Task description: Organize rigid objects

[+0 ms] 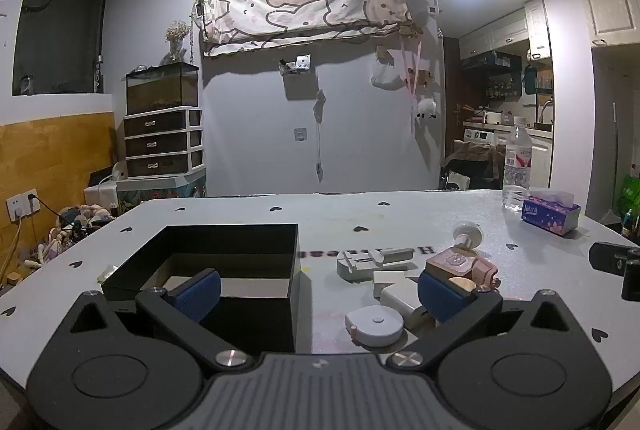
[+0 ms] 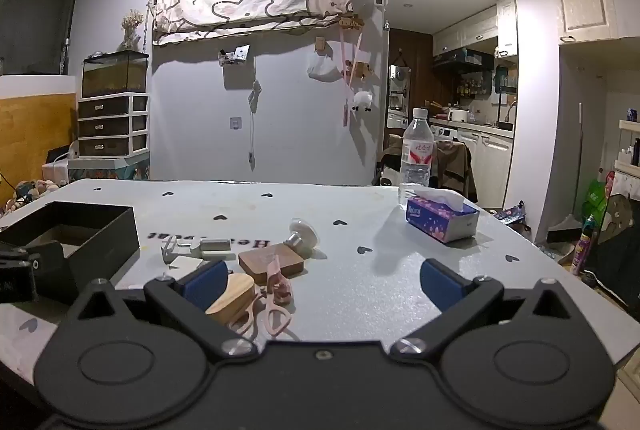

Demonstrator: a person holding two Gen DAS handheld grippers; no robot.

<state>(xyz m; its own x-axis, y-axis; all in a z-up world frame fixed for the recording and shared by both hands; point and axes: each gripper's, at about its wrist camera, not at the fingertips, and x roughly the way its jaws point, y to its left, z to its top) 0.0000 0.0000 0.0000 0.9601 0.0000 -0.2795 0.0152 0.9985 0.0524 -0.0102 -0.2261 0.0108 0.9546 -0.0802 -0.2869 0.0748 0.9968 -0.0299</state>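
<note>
An open black box (image 1: 224, 262) stands on the grey table (image 1: 400, 222); it also shows in the right wrist view (image 2: 80, 230). Right of it lies a cluster: a round white tape measure (image 1: 374, 324), a white charger block (image 1: 402, 296), a grey metal tool (image 1: 372, 262), a pink box-shaped item (image 1: 456, 262), pink scissors (image 2: 278, 294), a wooden heart-shaped piece (image 2: 234, 296), a brown block (image 2: 272, 260). My left gripper (image 1: 320, 296) is open and empty, straddling the box's right wall. My right gripper (image 2: 322, 284) is open and empty over the scissors.
A water bottle (image 2: 417, 154) and a purple tissue box (image 2: 442, 216) stand at the table's far right. A small white suction-cup item (image 2: 302, 232) sits behind the cluster. The table's right edge drops to a cluttered floor.
</note>
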